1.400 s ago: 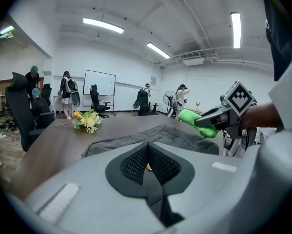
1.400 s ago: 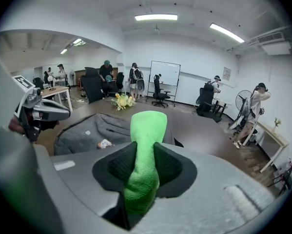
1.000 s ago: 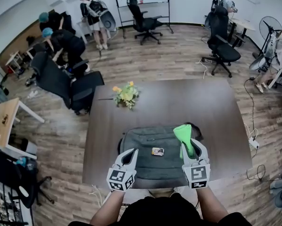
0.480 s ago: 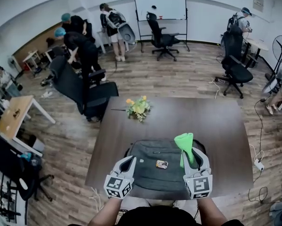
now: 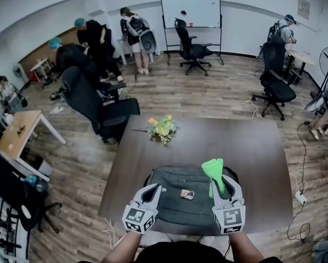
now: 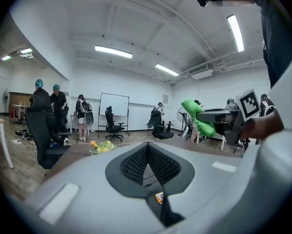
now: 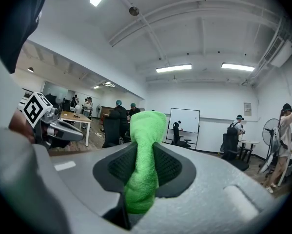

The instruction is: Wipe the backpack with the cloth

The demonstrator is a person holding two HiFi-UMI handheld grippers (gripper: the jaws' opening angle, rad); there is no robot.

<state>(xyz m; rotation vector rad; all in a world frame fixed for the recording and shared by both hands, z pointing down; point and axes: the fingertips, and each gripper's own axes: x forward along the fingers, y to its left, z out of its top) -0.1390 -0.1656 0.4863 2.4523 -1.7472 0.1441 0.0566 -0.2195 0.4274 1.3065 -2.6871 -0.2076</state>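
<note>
Dark table [image 5: 254, 152] carries the grey backpack [image 5: 174, 208] near its front edge, and above it the right gripper [image 5: 223, 179] clamps the green cloth [image 5: 213, 169], while the left gripper [image 5: 152, 188] holds its jaws together, empty.

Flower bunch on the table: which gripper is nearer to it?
Left. The left gripper is over the backpack's left side, nearly in line with the flower bunch; the right gripper, shut on the green cloth, sits farther off to the right.

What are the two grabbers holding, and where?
The right gripper pinches the green cloth by its bunched lower part; the top sticks out. The left gripper is shut on nothing.
</note>
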